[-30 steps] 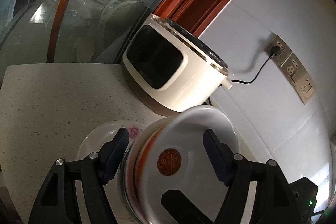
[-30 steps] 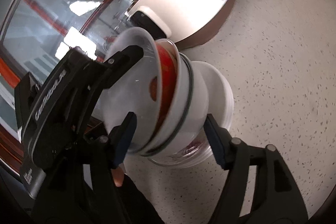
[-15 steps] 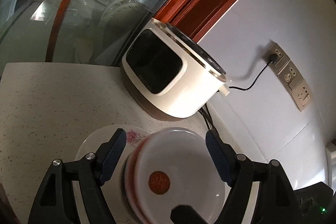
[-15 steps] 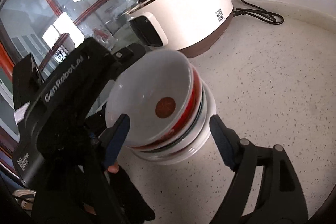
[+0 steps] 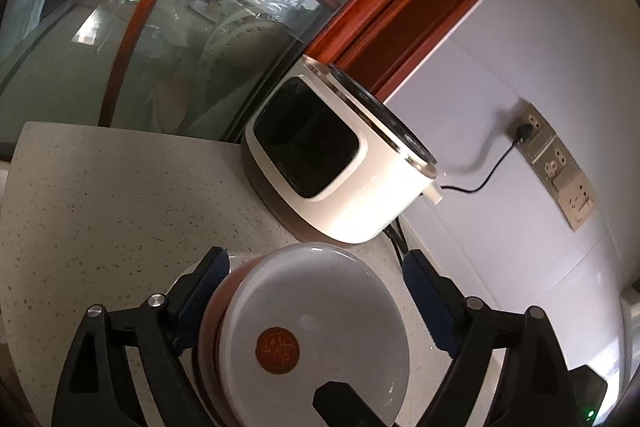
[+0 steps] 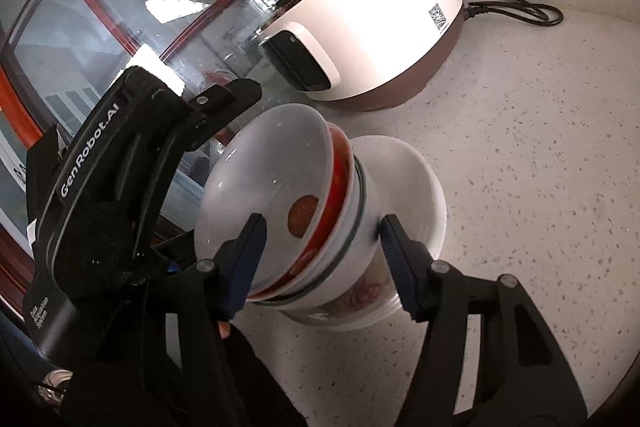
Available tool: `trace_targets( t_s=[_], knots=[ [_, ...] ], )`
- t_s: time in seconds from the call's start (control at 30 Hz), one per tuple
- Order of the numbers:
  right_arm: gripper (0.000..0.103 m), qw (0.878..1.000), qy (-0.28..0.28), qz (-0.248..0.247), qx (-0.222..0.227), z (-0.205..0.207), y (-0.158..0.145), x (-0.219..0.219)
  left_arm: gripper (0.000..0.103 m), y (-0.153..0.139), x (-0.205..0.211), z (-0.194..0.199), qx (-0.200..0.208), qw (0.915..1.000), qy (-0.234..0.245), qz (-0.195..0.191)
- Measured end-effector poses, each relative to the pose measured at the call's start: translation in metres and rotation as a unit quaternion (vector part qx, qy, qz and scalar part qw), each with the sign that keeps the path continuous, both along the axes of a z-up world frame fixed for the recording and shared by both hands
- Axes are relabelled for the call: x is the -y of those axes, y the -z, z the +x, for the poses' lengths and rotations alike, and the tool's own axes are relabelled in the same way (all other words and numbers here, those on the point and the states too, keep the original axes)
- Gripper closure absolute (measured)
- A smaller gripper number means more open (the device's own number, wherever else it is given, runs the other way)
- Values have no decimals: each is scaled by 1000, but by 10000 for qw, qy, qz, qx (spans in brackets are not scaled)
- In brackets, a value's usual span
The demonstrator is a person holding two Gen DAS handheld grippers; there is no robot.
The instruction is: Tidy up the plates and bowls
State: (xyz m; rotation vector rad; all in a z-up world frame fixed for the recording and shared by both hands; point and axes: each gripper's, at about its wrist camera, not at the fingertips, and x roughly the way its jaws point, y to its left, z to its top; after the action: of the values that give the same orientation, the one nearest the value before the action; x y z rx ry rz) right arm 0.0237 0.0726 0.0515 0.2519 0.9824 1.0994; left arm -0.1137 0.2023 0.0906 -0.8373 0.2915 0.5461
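White bowl [image 6: 276, 171], red seal; cream cooker [image 6: 372, 39], brown base.

Left gripper [image 6: 240, 103]: black angular plastic body, white "GenRobot.AI" lettering, silver screw.
Right gripper [image 6: 320, 259]: black arms, dark blue finger pads [image 6: 244, 259], round silver screws.

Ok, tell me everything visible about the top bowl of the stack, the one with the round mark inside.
The top bowl is glossy white inside, ceramic by its look, with a round red-brown seal mark on its floor and a red-orange outside. It sits nested in a stack of bowls on a white plate on the speckled counter, and appears tilted in the right wrist view. Blue-padded fingers flank the stack; whether any pad touches this bowl cannot be told.
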Motion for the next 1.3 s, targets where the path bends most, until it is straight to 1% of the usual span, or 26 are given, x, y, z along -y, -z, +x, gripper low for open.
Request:
trace_targets(
  t_s=[0.07, 0.17, 0.23, 0.27, 0.3, 0.37, 0.43, 0.53, 0.63, 0.73, 0.77, 0.83, 0.87, 0.9, 0.97, 1.0, 1.07, 1.1, 1.13, 1.17, 1.3],
  knots=[
    [37, 10000, -26, 53, -67, 2, 4, 1, 14, 0, 1, 2, -94, 9999, -10, 85],
    [36, 9998, 98, 133, -111, 5, -1, 11, 12, 0, 2, 3, -70, 9999, -58, 75],
    [29, 9995, 247, 179, 65, 4, -7, 20, 12, 1, 1, 3, -25, 9999, -93, 43],
    [23, 9992, 310, 198, 176, 2, -10, 24, 12, 1, 0, 1, 19, 9999, -112, 57],
    [20, 9987, 348, 228, 295, 2, -13, 28, 12, 0, 0, 0, 40, 9998, -169, 97],
    [19, 9983, 369, 266, 366, 1, -14, 35, 12, -2, 0, -3, 90, 9994, -294, 159],
    [17, 9976, 423, 289, 463, 0, -12, 41, 12, -4, -1, -6, 131, 9993, -280, 191],
    [16, 9957, 586, 176, 695, -1, -11, 47, 11, -4, 2, -17, 28, 9980, -329, 532],
    [15, 9930, 753, 209, 884, -1, -17, 54, 11, -6, -1, -28, 36, 9986, 111, 516],
    [9, 9853, 979, 290, 1366, -8, -30, 66, 11, -18, -3, -42, 34, 9967, 473, 666],
    [7, 9812, 1089, 284, 1566, -12, -33, 70, 10, -23, -4, -48, 0, 9956, 572, 736],
    [6, 9779, 1172, 252, 1710, -18, -35, 75, 9, -32, -5, -60, -110, 9929, 696, 956],
    [6, 9766, 1220, 257, 1752, -18, -36, 74, 6, -36, -6, -68, -164, 9905, 854, 1068],
    [6, 9738, 1361, 285, 1799, -24, -39, 78, 0, -36, -6, -72, -156, 9890, 980, 1095],
    [6, 9700, 1664, 293, 1747, -36, -44, 85, 0, -34, -11, -85, -175, 9857, 1252, 1115],
    [6, 9664, 1887, 363, 1708, -50, -47, 93, 0, -31, -14, -92, -233, 9837, 1380, 1124],
    [3, 9544, 2377, 344, 1771, -84, -47, 104, 0, -25, -19, -103, -275, 9805, 1537, 1191],
    [1, 9446, 2677, 145, 1893, -111, -45, 107, 0, -22, -20, -109, -273, 9791, 1569, 1266],
    [0, 9394, 2810, 36, 1965, -124, -42, 107, 0, -18, -20, -115, -280, 9771, 1599, 1378],
    [0, 9314, 3001, -131, 2055, -149, -36, 108, 0, -13, -18, -122, -310, 9733, 1620, 1594],
    [0, 9166, 3238, -566, 2275, -210, -11, 96, 0, 1, -9, -135, -484, 9615, 1585, 2194]
  ],
)
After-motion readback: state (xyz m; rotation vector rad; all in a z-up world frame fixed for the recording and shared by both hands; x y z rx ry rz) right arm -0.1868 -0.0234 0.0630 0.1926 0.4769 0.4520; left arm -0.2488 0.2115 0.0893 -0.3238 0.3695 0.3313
